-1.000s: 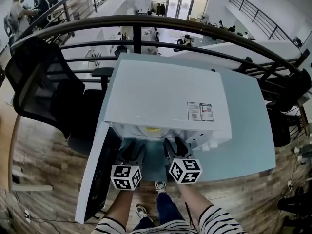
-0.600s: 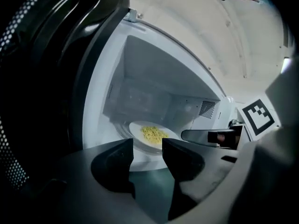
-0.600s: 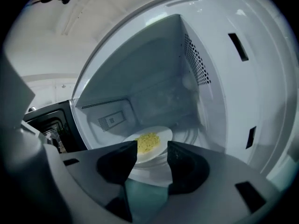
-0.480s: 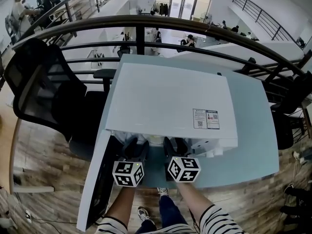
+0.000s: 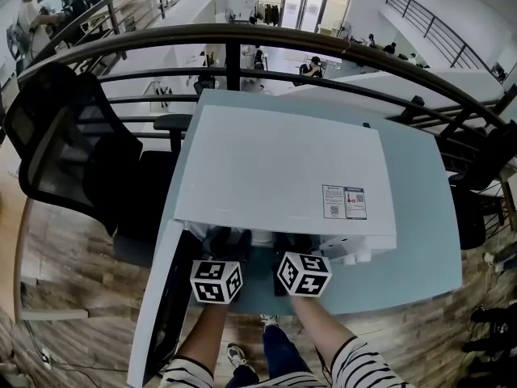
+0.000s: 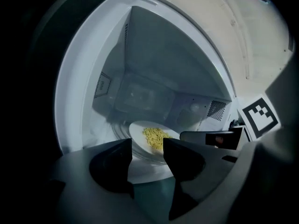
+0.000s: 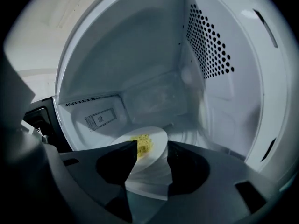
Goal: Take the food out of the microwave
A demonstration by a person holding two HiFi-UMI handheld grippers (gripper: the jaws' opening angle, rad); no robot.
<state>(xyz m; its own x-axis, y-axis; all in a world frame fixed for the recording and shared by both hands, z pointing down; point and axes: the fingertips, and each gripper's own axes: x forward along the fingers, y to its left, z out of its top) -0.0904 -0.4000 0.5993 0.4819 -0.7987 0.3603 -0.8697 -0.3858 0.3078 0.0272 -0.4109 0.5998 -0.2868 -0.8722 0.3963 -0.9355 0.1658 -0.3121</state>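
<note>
A white plate [image 6: 139,130] with a small heap of yellow food [image 6: 155,136] sits on the turntable inside the white microwave [image 5: 283,168]. In the right gripper view the plate [image 7: 158,139] and the food [image 7: 144,143] lie just beyond my fingertips. My left gripper [image 6: 147,158] is open; its jaws have just been opening, and nothing is between them. My right gripper [image 7: 152,164] is open too, with an empty gap. In the head view the left gripper [image 5: 222,247] and the right gripper [image 5: 295,249] reach side by side into the oven's mouth, and the top panel hides their tips.
The microwave door [image 5: 157,297] hangs open at the left, beside my left arm. The oven stands on a light blue table [image 5: 420,241]. A black chair [image 5: 73,152] is at the left and a dark railing [image 5: 242,35] runs behind. Perforated wall [image 7: 210,45] is at my right.
Both grippers have moved forward into the microwave's opening. The plate, glimpsed earlier under the top's edge in the head view, is now hidden there.
</note>
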